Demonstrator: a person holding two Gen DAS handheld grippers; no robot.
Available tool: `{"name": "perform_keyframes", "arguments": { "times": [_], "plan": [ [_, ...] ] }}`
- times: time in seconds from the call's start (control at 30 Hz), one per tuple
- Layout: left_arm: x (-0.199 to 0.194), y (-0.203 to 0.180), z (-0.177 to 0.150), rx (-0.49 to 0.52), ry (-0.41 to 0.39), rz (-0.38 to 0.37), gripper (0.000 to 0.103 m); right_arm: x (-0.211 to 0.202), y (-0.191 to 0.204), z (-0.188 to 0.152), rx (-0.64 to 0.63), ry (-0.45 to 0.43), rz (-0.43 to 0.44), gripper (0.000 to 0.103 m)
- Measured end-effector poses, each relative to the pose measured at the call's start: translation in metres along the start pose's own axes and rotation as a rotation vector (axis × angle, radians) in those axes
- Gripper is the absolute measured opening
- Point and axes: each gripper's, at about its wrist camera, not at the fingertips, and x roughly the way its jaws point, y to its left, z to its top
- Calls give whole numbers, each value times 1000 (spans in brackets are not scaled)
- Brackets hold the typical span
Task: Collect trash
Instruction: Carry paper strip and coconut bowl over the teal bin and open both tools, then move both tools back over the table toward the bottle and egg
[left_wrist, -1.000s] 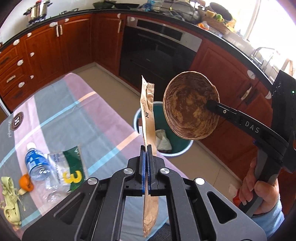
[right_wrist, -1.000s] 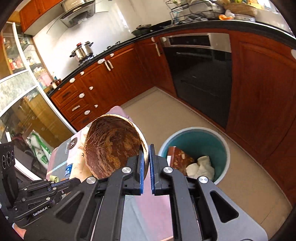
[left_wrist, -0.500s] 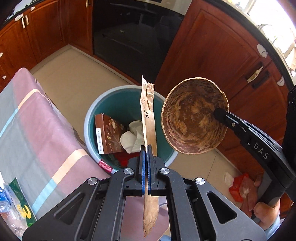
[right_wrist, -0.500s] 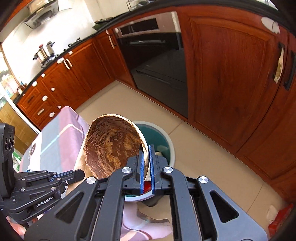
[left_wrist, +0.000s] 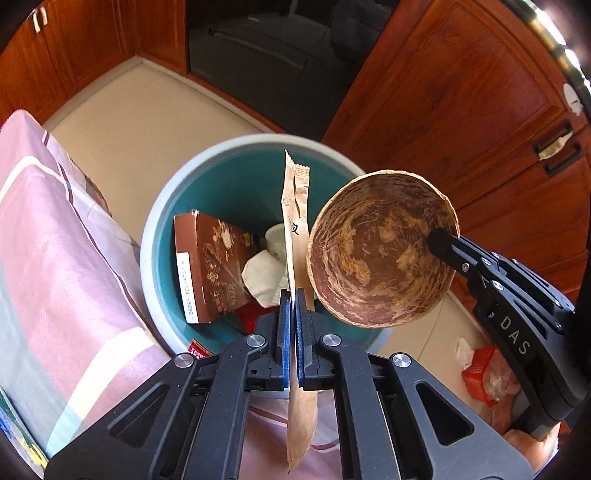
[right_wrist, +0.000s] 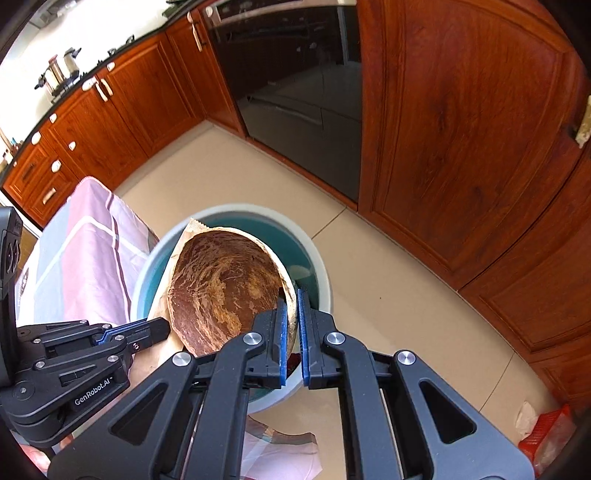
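Note:
My left gripper (left_wrist: 294, 295) is shut on a long brown paper wrapper (left_wrist: 295, 206) and holds it upright over the teal trash bin (left_wrist: 236, 177). My right gripper (right_wrist: 291, 299) is shut on the rim of a brown coconut-shell bowl (right_wrist: 225, 291), held above the same bin (right_wrist: 314, 251). In the left wrist view the bowl (left_wrist: 380, 251) hangs at the right, over the bin's right edge. The bin holds a brown box (left_wrist: 207, 266) and crumpled white paper (left_wrist: 264, 277).
The table with a pink and grey striped cloth (left_wrist: 48, 258) stands left of the bin. Wooden cabinets (right_wrist: 461, 129) and a dark oven (right_wrist: 295, 85) lie beyond. A red bag and white tissue (right_wrist: 543, 432) lie on the floor at right.
Both grippers have moved toward and lower over the bin, which now looms larger below them. The wrapper and the bowl stay held.

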Motion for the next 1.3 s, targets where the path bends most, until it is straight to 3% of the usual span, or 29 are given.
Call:
{"name": "perform_keyframes", "arguments": {
  "times": [0.07, 0.13, 0.23, 0.37, 0.47, 0.53, 0.57, 0.7, 1.0, 1.3],
  "plan": [
    [3, 2, -1, -1, 21, 5, 13, 7, 2, 1, -9, 20, 1, 6],
    [1, 3, -4, 6, 12, 31, 54, 11, 4, 0, -16, 29, 0, 7],
    [-9, 2, -7, 24, -39, 63, 61, 16, 8, 0, -24, 38, 1, 9],
    [-19, 5, -8, 25, -60, 60, 66, 22, 16, 0, -25, 59, 27, 17],
    [-29, 11, -11, 3, -82, 68, 67, 16, 19, 0, -18, 44, 29, 43],
    [-35, 18, -13, -27, -89, 46, 71, 12, 18, 1, 8, 41, 34, 72],
    [-37, 18, -14, -39, -94, 39, 72, 9, 16, 1, 19, 37, 41, 75],
    [-50, 25, -22, -52, -108, 30, 79, -2, 22, 2, 27, 41, 32, 85],
    [-86, 29, -42, -67, -157, 29, 91, -41, 34, -5, 13, 1, 34, 89],
    [-133, 44, -79, -95, -236, 38, 96, -84, 62, -15, -16, -46, 71, 89]
  ]
}}
